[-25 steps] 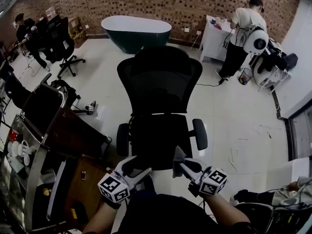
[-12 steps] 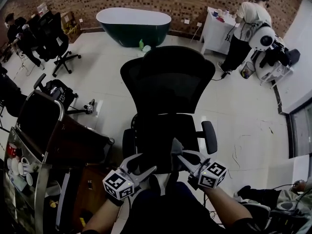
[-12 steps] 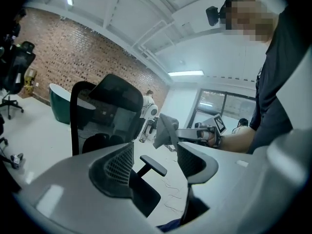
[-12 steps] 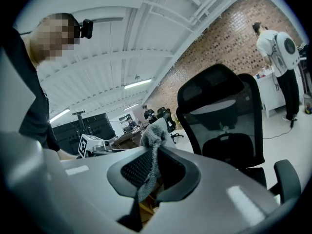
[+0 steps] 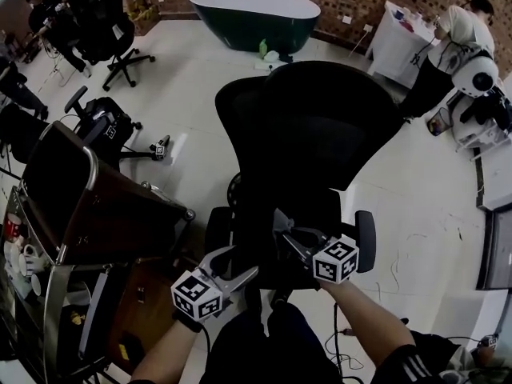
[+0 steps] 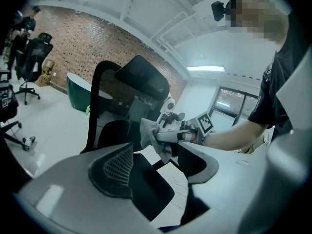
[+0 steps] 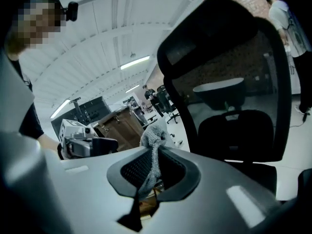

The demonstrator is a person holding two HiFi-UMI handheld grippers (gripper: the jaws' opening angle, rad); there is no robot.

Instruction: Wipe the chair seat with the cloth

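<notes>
A black office chair stands in front of me, its mesh back (image 5: pixel 312 126) rising over the dark seat (image 5: pixel 276 214). My right gripper (image 5: pixel 280 222) hangs over the seat's front part, shut on a grey cloth (image 5: pixel 278 218). In the right gripper view the cloth (image 7: pixel 154 139) is pinched between the jaws of the right gripper (image 7: pixel 152 172) and bunches above them. My left gripper (image 5: pixel 234 269) is open and holds nothing, near the seat's front left edge. The left gripper view looks between the spread jaws of the left gripper (image 6: pixel 156 172) at the cloth (image 6: pixel 152 136) and the seat (image 6: pixel 113 133).
A wooden desk with a dark monitor (image 5: pixel 112 206) stands close on the left. A dark green bathtub (image 5: pixel 252 10) sits behind the chair. Other office chairs (image 5: pixel 104 30) are at the back left. A person (image 5: pixel 456 38) stands by a white table (image 5: pixel 396 42) at the back right.
The view has closed in on the chair. Both grippers have moved forward, and the right one with the cloth now reaches over the seat.
</notes>
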